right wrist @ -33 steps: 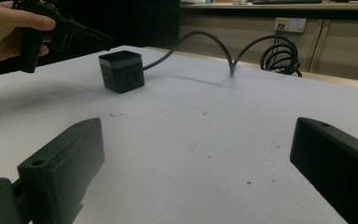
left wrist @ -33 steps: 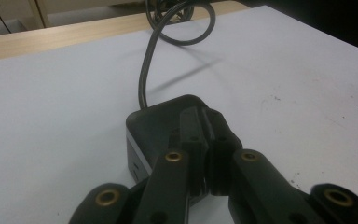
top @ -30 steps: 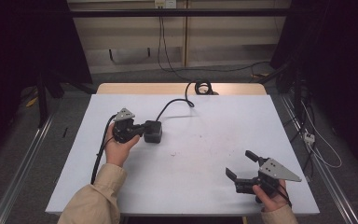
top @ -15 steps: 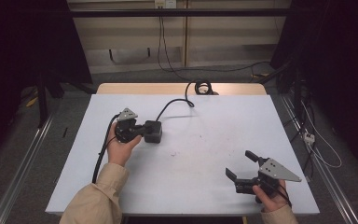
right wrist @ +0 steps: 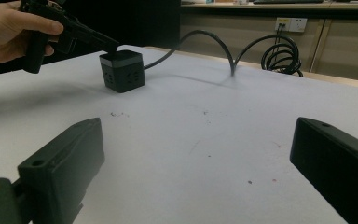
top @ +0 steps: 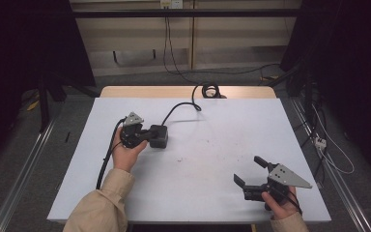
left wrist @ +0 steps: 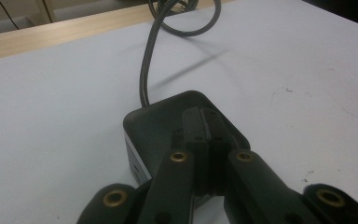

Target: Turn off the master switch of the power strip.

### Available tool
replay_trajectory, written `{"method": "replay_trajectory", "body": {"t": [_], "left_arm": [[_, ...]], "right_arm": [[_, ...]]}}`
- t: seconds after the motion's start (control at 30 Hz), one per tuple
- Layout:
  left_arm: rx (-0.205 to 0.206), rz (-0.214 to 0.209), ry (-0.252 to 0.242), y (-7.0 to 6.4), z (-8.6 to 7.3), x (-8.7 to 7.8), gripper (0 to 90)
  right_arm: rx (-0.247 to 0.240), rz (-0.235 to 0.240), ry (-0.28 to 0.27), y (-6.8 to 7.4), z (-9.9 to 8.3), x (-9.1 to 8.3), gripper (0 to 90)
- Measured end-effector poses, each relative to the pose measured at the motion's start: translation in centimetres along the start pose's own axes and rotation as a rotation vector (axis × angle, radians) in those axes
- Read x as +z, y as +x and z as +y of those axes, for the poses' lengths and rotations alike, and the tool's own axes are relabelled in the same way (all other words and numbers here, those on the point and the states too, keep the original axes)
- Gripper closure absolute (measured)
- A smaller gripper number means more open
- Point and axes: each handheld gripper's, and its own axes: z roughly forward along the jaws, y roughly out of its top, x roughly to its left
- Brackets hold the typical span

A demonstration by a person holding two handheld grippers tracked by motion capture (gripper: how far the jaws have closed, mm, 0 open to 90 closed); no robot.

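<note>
Two grippers are mine to mind, and I take them from the left. My left gripper (top: 147, 136) sits over the left half of the white rectangular table (top: 212, 145), its jaws pressed together with nothing between them, their tips resting on top of the black cube-shaped power socket block (top: 158, 136). In the left gripper view the closed tips lie flat on the block's dark lid (left wrist: 186, 121); I am touching it, not clasping it. The block stands left of the table's middle, nearer the left edge than the right, and its thick grey cable (top: 181, 107) runs off toward the far edge, where it ends in a coil (top: 210, 90).

Further right, my right gripper (top: 252, 172) hovers near the front right corner of the table, jaws spread wide and empty, well apart from the block.

As I judge it, the step in hand is nudging or steadying the block with closed tips. To do that well I should keep the pressure straight down through the lid's centre so the cube does not tip, move slowly so the stiff cable does not drag it round, and keep the right gripper ready to catch a side.
</note>
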Motion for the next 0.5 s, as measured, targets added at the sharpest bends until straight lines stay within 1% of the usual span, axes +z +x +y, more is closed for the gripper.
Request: {"method": "replay_trajectory", "body": {"t": [0.13,0.2,0.33,0.4,0.5], "left_arm": [[0.011,0.007,0.003,0.02,0.0,0.02,90.0],[0.014,0.008,-0.004,-0.05,-0.04,0.11,90.0],[0.01,0.007,0.001,-0.02,-0.04,0.08,90.0],[0.031,0.015,0.006,-0.05,-0.04,0.06,90.0],[0.032,0.016,0.007,-0.12,-0.04,0.08,90.0]], "right_arm": [[0.001,0.001,0.0,-0.03,-0.02,-0.01,2.6],[0.0,0.001,-0.001,-0.02,-0.01,0.0,2.6],[-0.002,0.001,0.002,0.02,-0.03,0.01,2.6],[-0.002,0.002,0.003,0.04,-0.05,0.02,2.6],[0.001,0.003,0.002,0.12,-0.02,0.01,2.6]]}}
